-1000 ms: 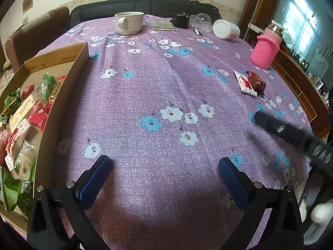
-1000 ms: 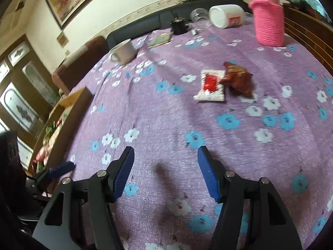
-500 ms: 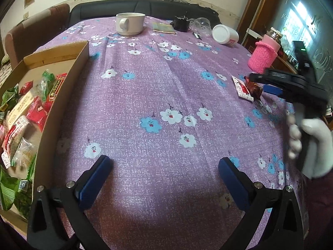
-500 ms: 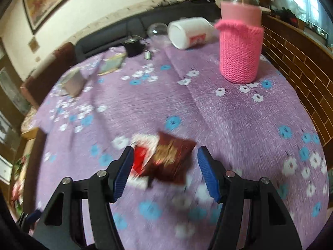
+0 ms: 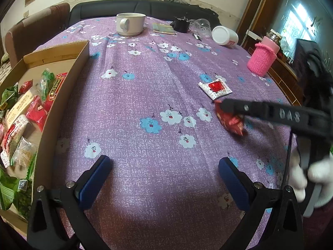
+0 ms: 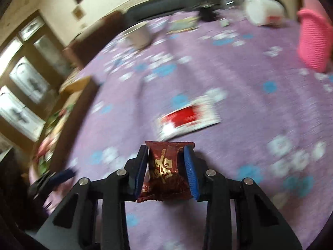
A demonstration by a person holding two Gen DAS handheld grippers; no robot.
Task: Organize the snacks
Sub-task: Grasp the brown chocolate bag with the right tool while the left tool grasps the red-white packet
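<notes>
My right gripper is shut on a dark red snack packet and holds it above the purple flowered tablecloth. The left wrist view shows the same packet in that gripper at the right. A white snack packet with a red patch lies flat just beyond it, also seen from the left. My left gripper is open and empty low over the near cloth. A cardboard box holding several snack packets stands at the left edge.
A pink knitted bottle sleeve stands at the right. A white cup on a saucer, a white tub on its side, a clear cup and small dark items lie at the far side. A black sofa backs the table.
My right gripper reached the dark red packet, shut on it and lifted it toward the left, away from the white packet. My left gripper has stayed in place.
</notes>
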